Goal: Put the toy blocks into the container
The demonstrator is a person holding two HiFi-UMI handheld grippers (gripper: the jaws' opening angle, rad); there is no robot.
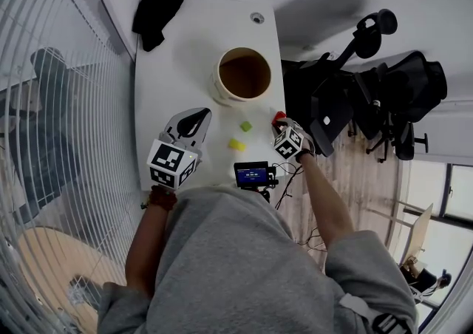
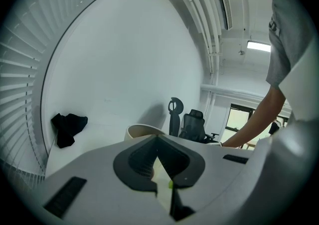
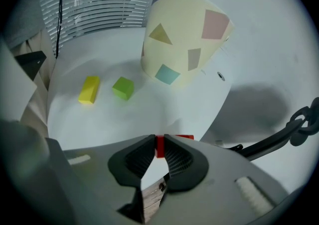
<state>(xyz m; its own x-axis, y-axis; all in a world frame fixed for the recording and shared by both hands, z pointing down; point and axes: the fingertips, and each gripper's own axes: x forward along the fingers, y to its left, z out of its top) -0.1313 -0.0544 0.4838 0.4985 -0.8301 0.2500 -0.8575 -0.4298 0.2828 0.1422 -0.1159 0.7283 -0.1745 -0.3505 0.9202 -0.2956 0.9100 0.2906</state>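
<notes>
Right fingers [image 3: 179, 162] grip one red block [image 3: 160, 146]; yellow block [image 3: 89, 89], green block [image 3: 123, 88] lie loose.

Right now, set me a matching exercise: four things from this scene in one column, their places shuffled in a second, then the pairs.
1. red block
2. green block
3. black cloth
4. container

A. at the far left corner of the table
B. gripped by the right gripper
C. loose on the table, beside the yellow block
D. upright, mouth open, beyond the loose blocks

Pairs: 1-B, 2-C, 3-A, 4-D
</notes>
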